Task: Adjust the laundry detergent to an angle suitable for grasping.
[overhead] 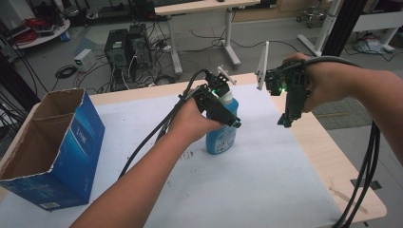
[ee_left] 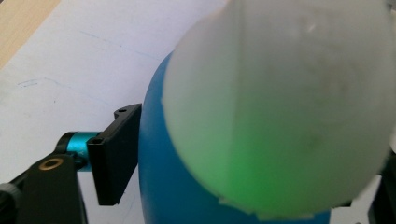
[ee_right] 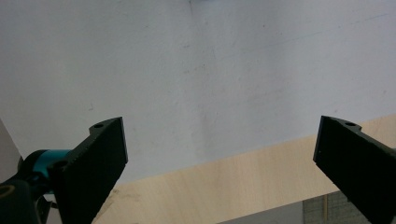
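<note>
The left gripper (overhead: 227,115) clamps the blue bottle (overhead: 222,135) high near its cap, so it may tip, while the right gripper (overhead: 287,118) hangs wide and empty.

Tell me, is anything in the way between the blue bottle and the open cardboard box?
Nothing visible is. The blue bottle, gripped by the left gripper, stands mid-table; the open cardboard box sits at the table's left edge. Between them lies bare white table cover, crossed only by the person's own forearm and the gripper's cable.
</note>
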`<action>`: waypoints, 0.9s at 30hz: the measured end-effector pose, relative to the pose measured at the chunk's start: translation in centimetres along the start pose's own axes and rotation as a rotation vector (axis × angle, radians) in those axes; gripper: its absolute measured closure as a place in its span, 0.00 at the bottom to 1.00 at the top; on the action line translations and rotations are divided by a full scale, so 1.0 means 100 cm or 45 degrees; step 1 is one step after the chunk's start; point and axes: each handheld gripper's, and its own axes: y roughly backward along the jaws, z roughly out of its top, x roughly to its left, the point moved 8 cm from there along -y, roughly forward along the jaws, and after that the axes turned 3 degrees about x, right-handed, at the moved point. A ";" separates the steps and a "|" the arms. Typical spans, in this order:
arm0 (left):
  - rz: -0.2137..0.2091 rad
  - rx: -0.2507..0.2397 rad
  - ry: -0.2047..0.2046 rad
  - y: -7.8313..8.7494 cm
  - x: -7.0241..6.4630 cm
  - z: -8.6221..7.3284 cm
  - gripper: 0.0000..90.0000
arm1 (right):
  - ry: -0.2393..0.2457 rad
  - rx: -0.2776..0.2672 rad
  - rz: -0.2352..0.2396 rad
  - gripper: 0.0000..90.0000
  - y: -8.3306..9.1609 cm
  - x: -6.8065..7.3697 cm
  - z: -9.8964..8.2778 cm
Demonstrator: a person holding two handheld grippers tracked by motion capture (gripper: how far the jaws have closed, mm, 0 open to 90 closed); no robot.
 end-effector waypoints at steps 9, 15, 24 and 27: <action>-0.015 -0.005 0.002 0.001 0.000 0.000 0.30 | 0.000 -0.002 0.003 0.02 -0.003 0.000 0.002; -0.016 -0.005 -0.003 0.001 0.000 0.000 0.32 | 0.009 -0.001 0.000 0.02 -0.003 -0.001 0.003; -0.009 0.014 -0.008 -0.002 0.000 -0.001 0.36 | 0.000 0.000 -0.003 0.02 -0.003 -0.001 0.002; -0.006 0.022 -0.014 -0.002 0.000 -0.002 0.39 | -0.004 0.001 -0.006 0.02 -0.003 -0.002 0.002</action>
